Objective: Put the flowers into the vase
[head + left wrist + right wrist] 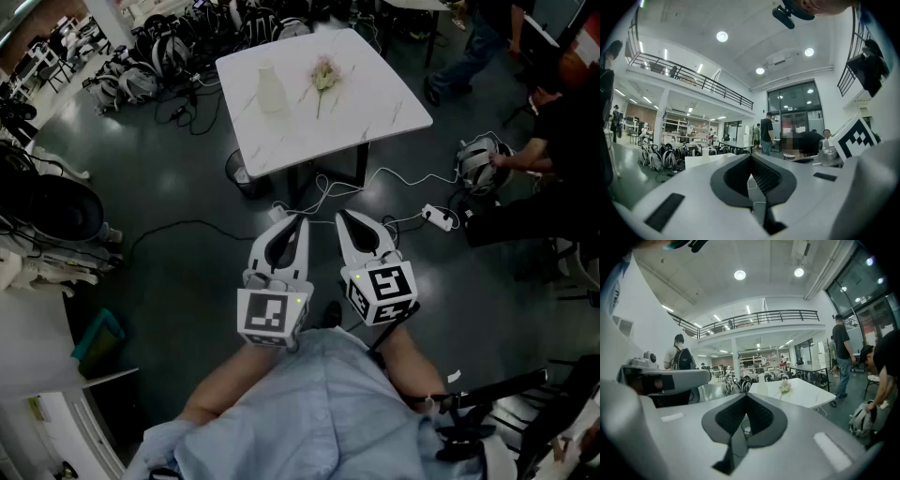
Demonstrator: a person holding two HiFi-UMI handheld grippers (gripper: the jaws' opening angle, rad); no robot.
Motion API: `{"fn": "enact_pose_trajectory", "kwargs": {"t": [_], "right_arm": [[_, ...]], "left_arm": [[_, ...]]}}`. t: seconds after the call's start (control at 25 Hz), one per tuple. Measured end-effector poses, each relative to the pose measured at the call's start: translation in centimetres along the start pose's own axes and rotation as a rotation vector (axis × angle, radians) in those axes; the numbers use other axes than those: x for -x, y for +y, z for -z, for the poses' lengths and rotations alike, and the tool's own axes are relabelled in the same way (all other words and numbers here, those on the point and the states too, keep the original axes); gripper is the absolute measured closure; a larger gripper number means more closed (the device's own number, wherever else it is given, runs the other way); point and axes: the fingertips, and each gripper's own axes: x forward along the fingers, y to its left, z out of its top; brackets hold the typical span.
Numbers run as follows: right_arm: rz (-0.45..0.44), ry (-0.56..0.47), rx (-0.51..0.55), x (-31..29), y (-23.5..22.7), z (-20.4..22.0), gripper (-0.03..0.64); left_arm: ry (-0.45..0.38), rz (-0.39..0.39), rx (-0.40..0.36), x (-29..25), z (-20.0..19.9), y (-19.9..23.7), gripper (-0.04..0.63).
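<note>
The table (375,122) stands at 12 o'clock from the person, well apart from the left gripper (298,217) and right gripper (343,216), which sit side by side. On it the vase (271,89) stands upright at 9 o'clock of the flowers (324,75), which lie flat. On the floor (187,272), a bin (238,173) stands at the table's 7 o'clock and a power strip (437,217) lies at its 4 o'clock.

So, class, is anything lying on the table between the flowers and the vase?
Nothing visible. In the head view, only bare table separates the flowers from the vase standing beside them.
</note>
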Motion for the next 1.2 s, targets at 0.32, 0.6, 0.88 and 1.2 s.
{"fn": "enact_pose_trajectory", "kwargs": {"t": [0.32, 0.6, 0.88, 1.2], "right_arm": [[0.010, -0.004, -0.016, 1.1, -2.0, -0.2, 0.615], [0.024, -0.019, -0.062, 1.8, -5.6, -0.3, 0.615], [0.078, -0.006, -0.125, 1.1, -11.9, 0.9, 0.615], [0.012, 0.032, -0.095, -4.8, -11.3, 1.0, 0.614]], "left_arm": [[0.012, -0.003, -0.004, -1.0, -0.1, -1.5, 0.590], [0.037, -0.019, -0.012, -2.9, -0.1, -3.0, 0.591], [0.064, -0.045, -0.019, -4.7, 1.4, -3.8, 0.590], [0.064, -0.091, 0.009, -7.7, 2.0, 0.6, 0.591]]}}
